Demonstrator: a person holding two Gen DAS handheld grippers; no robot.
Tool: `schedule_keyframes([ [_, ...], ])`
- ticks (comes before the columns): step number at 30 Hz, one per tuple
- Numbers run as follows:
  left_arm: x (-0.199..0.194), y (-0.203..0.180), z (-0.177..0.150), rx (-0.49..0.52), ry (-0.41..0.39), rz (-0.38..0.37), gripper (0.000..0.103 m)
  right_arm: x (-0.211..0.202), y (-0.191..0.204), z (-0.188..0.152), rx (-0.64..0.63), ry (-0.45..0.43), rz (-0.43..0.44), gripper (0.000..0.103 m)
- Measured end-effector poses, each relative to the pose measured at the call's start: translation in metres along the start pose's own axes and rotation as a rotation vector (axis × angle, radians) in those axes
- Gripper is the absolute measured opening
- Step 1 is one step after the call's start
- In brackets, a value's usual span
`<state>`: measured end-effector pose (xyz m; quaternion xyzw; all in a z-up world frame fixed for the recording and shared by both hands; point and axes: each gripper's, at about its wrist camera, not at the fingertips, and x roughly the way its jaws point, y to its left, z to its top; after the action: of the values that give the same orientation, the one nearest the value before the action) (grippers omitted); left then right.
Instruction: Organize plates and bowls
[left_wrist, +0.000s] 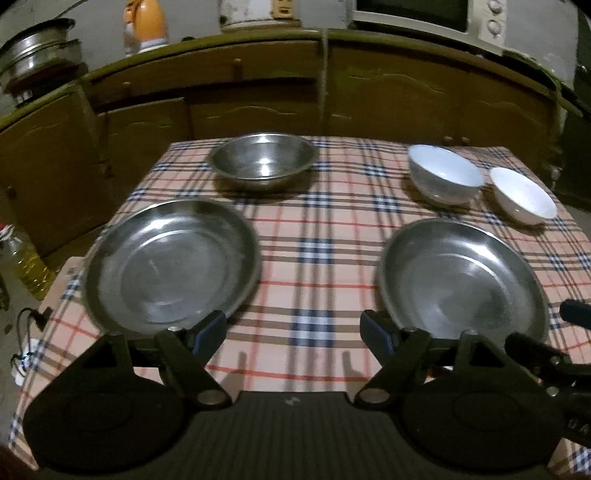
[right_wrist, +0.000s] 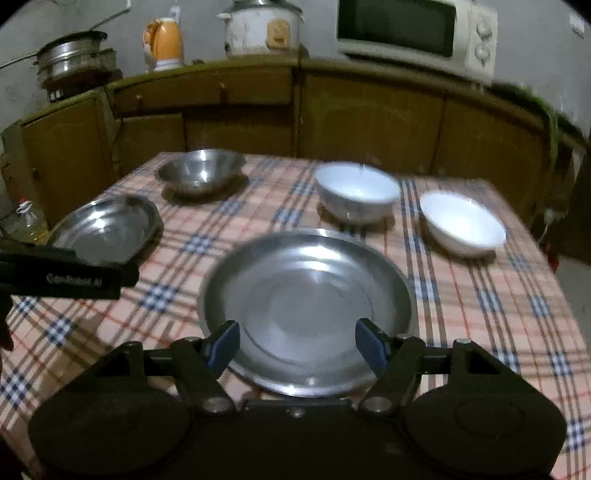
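Right wrist view shows the right gripper (right_wrist: 297, 345) spread wide and empty, the near steel plate (right_wrist: 306, 291) straight ahead, the left gripper (left_wrist: 293, 332) likewise wide.

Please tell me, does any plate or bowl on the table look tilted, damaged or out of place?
One thing: the larger white bowl seems to lean toward the steel bowl, not sitting flat. The steel plates and the small white bowl sit normally; nothing spilled.
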<state>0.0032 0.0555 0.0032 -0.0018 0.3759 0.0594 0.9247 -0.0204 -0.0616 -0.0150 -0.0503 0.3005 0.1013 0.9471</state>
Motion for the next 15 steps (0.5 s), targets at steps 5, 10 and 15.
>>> schedule_keyframes([
  [5, 0.001, 0.025, -0.001, -0.025, -0.001, 0.041, 0.081, 0.007, 0.025, 0.01, -0.009, -0.011, 0.083, 0.083],
  [10, 0.003, 0.052, -0.002, -0.044, 0.0, 0.084, 0.082, 0.012, 0.049, 0.013, 0.023, -0.09, 0.189, 0.083],
  [15, 0.007, 0.078, 0.0, -0.068, 0.0, 0.116, 0.082, 0.023, 0.079, 0.026, -0.025, -0.082, 0.23, 0.083],
])
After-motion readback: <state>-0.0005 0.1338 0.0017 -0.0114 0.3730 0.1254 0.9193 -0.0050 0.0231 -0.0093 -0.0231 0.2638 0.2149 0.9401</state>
